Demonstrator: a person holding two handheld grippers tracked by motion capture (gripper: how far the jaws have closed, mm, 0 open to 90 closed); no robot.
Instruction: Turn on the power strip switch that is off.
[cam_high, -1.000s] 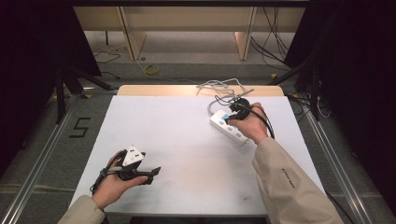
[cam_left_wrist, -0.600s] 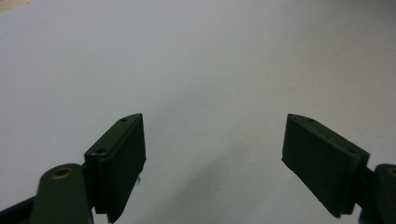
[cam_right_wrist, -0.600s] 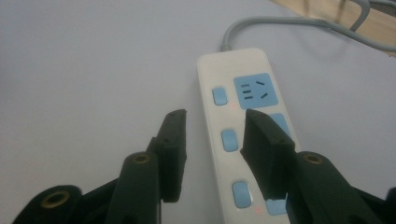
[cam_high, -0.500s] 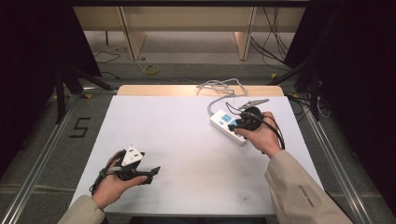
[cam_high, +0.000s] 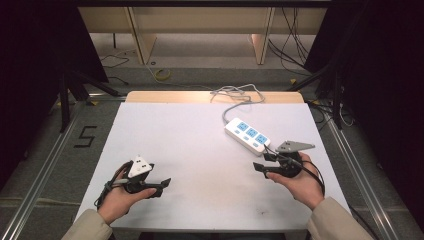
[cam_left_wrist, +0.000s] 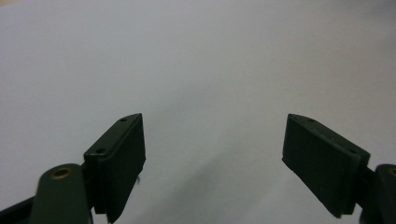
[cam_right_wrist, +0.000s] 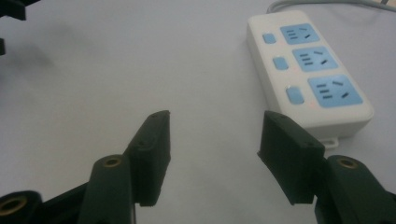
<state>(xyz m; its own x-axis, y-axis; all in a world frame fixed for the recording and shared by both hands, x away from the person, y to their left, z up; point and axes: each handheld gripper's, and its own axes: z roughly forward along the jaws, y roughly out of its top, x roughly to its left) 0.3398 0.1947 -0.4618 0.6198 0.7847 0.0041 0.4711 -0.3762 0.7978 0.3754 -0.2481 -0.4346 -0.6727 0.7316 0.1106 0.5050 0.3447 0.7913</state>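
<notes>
White worktop (cam_high: 200, 145): right gripper (cam_high: 262, 168) has drawn back off the white three-socket power strip (cam_high: 246, 134) — jaws spread, empty; apparently released. Left gripper (cam_high: 161, 184) waits, jaws spread.

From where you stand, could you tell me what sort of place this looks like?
Probably a lab recording station: a white table framed by dark curtains, a floor marked "5", loose cables, and a power strip.

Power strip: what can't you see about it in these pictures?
- Where the cable of the power strip ends: in the high view it drops behind the table's far edge.
- Cable, right gripper view: cut off by the top edge.
- Any print on the strip: too small in the high view.
</notes>
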